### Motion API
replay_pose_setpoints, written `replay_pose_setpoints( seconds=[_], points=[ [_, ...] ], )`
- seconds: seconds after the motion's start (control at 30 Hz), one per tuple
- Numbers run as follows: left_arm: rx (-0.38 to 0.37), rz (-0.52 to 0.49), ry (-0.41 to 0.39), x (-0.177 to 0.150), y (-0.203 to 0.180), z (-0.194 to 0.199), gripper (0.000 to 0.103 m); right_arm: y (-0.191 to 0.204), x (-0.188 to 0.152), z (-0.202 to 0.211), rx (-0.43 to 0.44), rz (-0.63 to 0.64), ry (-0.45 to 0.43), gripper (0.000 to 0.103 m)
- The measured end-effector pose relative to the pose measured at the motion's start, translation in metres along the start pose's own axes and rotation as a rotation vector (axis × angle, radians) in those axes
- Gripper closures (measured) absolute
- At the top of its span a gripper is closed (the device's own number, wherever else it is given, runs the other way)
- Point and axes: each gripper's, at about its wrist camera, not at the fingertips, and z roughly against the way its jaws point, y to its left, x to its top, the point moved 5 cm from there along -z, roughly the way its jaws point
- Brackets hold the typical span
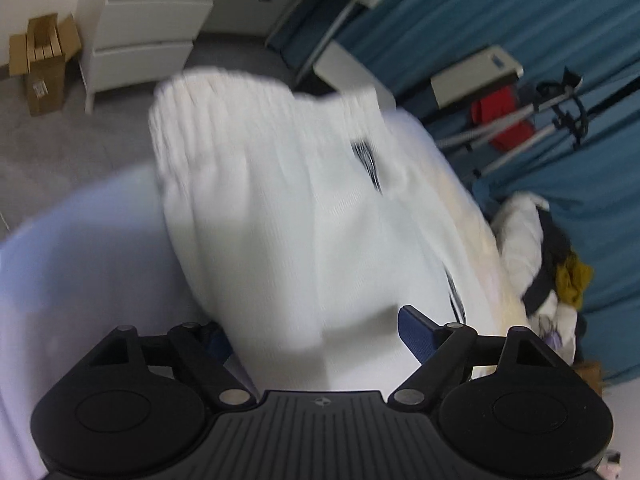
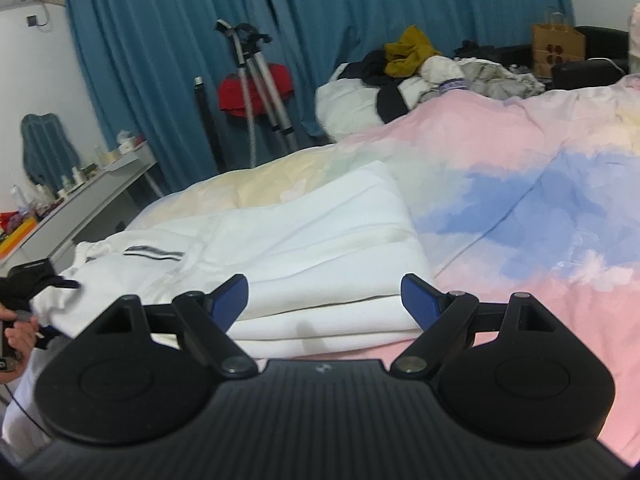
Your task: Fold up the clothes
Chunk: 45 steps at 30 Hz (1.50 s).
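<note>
Left wrist view: left gripper [image 1: 320, 334] is being held with jaws apart. A white garment [image 1: 280, 208] is lying between the blue pads [image 1: 416, 336] and stretching ahead; the left pad is mostly being hidden by the cloth, and no pinch on the fabric is being shown. The frame is being blurred by motion. The ribbed hem is being seen at the far end, dark stripes ahead and to the right. The garment is being carried by the bed [image 1: 60, 280], which is showing left of the gripper.

Right wrist view: right gripper [image 2: 324, 300] is being held with jaws apart, nothing being clamped. The folded edge of the white garment [image 2: 320, 248] is lying just ahead of and between the pads [image 2: 420, 304], stacked in layers on the pastel bed cover [image 2: 520, 200]. A striped cuff is being seen ahead-left. A hand [image 2: 16, 340] on the other gripper's handle is showing at far left, beside the cloth. A clothes pile [image 2: 420, 64] is sitting well ahead, at the far end of the bed.
</note>
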Motion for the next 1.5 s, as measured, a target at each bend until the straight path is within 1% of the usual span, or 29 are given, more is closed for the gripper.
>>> replay_pose_setpoints(
  seconds=[0.1, 0.13, 0.27, 0.3, 0.4, 0.43, 0.47, 0.5, 0.53, 0.57, 0.67, 0.73, 0.8, 0.87, 0.93, 0.97, 1.07, 1.13, 1.27, 1.37, 1.43, 1.5],
  points=[
    [-0.017, 0.015, -0.018, 0.014, 0.005, -0.007, 0.023, -0.004, -0.001, -0.007, -0.015, -0.001, -0.002, 0.018],
    [-0.02, 0.002, -0.03, 0.016, 0.004, -0.009, 0.024, -0.004, -0.001, -0.009, -0.02, 0.001, -0.003, 0.018],
    [-0.013, -0.087, -0.082, 0.022, -0.006, -0.014, 0.035, 0.002, 0.001, -0.033, -0.05, 0.076, -0.034, 0.018],
    [-0.008, -0.114, -0.09, 0.022, -0.012, -0.017, 0.036, 0.003, 0.002, -0.04, -0.057, 0.095, -0.041, 0.018],
    [0.001, -0.184, -0.122, 0.02, -0.024, -0.02, 0.046, 0.006, 0.002, -0.065, -0.061, 0.142, -0.039, 0.018],
    [0.005, -0.193, -0.131, 0.02, -0.028, -0.018, 0.052, 0.006, -0.001, -0.075, -0.064, 0.157, -0.022, 0.018],
    [0.008, -0.198, -0.14, 0.019, -0.031, -0.016, 0.061, 0.004, -0.006, -0.085, -0.068, 0.17, 0.003, 0.018],
    [0.013, -0.208, -0.152, 0.019, -0.034, -0.013, 0.065, 0.003, -0.01, -0.091, -0.069, 0.18, 0.02, 0.016],
    [0.021, -0.226, -0.171, 0.019, -0.039, -0.009, 0.075, 0.002, -0.014, -0.095, -0.066, 0.189, 0.027, 0.016],
    [0.029, -0.252, -0.189, 0.017, -0.046, -0.003, 0.081, 0.001, -0.017, -0.097, -0.064, 0.199, 0.032, 0.016],
    [0.063, -0.349, -0.24, 0.008, -0.072, 0.014, 0.085, 0.003, -0.017, -0.094, -0.057, 0.204, 0.034, 0.016],
    [0.081, -0.44, -0.291, -0.003, -0.094, 0.029, 0.087, 0.0, -0.013, -0.09, -0.036, 0.16, 0.045, 0.016],
    [0.084, -0.537, -0.354, -0.014, -0.124, 0.044, 0.088, -0.005, -0.009, -0.083, -0.016, 0.105, 0.047, 0.018],
    [0.083, -0.633, -0.418, -0.027, -0.156, 0.057, 0.089, -0.012, -0.004, -0.077, -0.009, 0.041, 0.045, 0.018],
    [0.046, -0.71, -0.481, -0.046, -0.195, 0.07, 0.09, -0.02, 0.001, -0.071, -0.012, -0.023, 0.046, 0.018],
    [0.026, -0.747, -0.513, -0.056, -0.215, 0.077, 0.091, -0.026, 0.004, -0.069, -0.033, -0.045, 0.048, 0.018],
    [-0.041, -0.812, -0.568, -0.097, -0.277, 0.085, 0.091, -0.044, 0.012, -0.058, -0.104, -0.095, 0.036, 0.018],
    [-0.092, -0.859, -0.595, -0.132, -0.318, 0.087, 0.092, -0.058, 0.018, -0.051, -0.14, -0.133, 0.024, 0.018],
    [-0.19, -0.994, -0.624, -0.222, -0.384, 0.08, 0.093, -0.088, 0.026, -0.036, -0.171, -0.243, -0.013, 0.018],
    [-0.259, -1.111, -0.617, -0.306, -0.412, 0.062, 0.094, -0.11, 0.031, -0.023, -0.203, -0.31, -0.048, 0.018],
    [-0.28, -1.186, -0.56, -0.361, -0.419, 0.037, 0.093, -0.125, 0.033, -0.015, -0.227, -0.347, -0.073, 0.018],
    [-0.278, -1.276, -0.462, -0.414, -0.418, 0.004, 0.093, -0.138, 0.034, -0.01, -0.237, -0.388, -0.094, 0.018]
  ],
)
